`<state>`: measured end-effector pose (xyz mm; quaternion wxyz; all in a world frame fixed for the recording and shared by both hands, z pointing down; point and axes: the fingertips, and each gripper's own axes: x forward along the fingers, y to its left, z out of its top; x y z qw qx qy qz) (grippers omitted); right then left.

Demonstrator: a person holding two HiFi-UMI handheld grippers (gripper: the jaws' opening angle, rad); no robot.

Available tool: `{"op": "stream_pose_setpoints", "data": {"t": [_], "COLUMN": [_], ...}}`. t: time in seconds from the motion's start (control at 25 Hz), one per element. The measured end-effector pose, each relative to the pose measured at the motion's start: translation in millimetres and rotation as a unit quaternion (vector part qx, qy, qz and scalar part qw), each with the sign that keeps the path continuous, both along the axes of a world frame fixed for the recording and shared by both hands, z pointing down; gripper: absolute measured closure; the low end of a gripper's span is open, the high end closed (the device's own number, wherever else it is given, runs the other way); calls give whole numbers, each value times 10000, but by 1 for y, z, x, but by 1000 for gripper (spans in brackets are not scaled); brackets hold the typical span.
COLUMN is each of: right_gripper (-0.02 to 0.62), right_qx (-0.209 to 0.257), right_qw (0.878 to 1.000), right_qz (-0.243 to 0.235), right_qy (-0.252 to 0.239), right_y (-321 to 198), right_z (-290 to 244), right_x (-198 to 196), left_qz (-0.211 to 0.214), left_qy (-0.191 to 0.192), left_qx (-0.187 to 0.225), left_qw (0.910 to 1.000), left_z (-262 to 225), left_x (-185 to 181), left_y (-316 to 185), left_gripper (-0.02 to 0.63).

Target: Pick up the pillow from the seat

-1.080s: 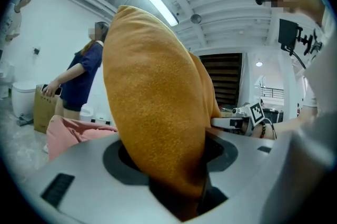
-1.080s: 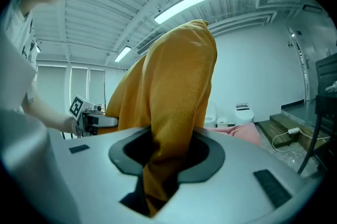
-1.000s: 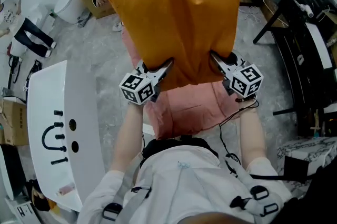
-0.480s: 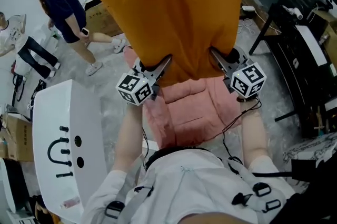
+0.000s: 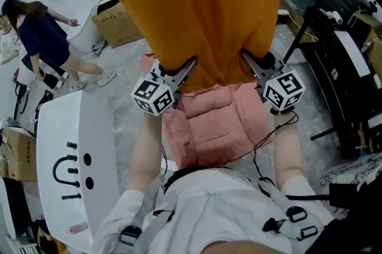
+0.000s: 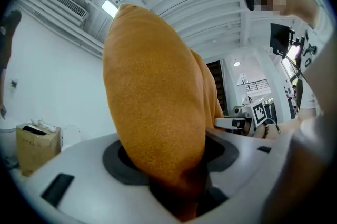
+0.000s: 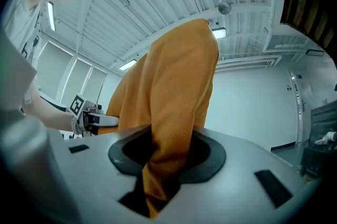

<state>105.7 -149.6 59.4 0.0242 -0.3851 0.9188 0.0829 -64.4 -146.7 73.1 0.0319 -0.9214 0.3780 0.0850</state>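
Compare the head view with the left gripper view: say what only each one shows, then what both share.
Head view only: the pink seat below the raised pillow, a white panel and a person at the left.
Left gripper view only: the ceiling lights, and a close look at the pillow's fabric pinched between that gripper's jaws.
Both: the orange pillow, gripped at its lower edge by the left gripper and the right gripper.

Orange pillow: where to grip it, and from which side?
Likely its near bottom edge, at both corners, coming from the person's side. The orange pillow is too plump mid-body, but the edge fabric pinches flat, as the left gripper and right gripper show.
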Motion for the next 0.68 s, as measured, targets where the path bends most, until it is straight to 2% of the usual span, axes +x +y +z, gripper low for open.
{"op": "stream_pose_setpoints", "data": {"t": [0.68], "right_gripper": [451], "right_qx": [61], "right_qw": [9999], "right_qz": [-133], "right_qy": [30], "right_y": [-4], "right_z": [-7], "right_x": [-4], "left_qz": [-150], "left_qy": [37], "left_qx": [64], "left_qw": [9999], "left_z": [-5], "left_x": [-4], "left_y": [1], "left_gripper": [347]}}
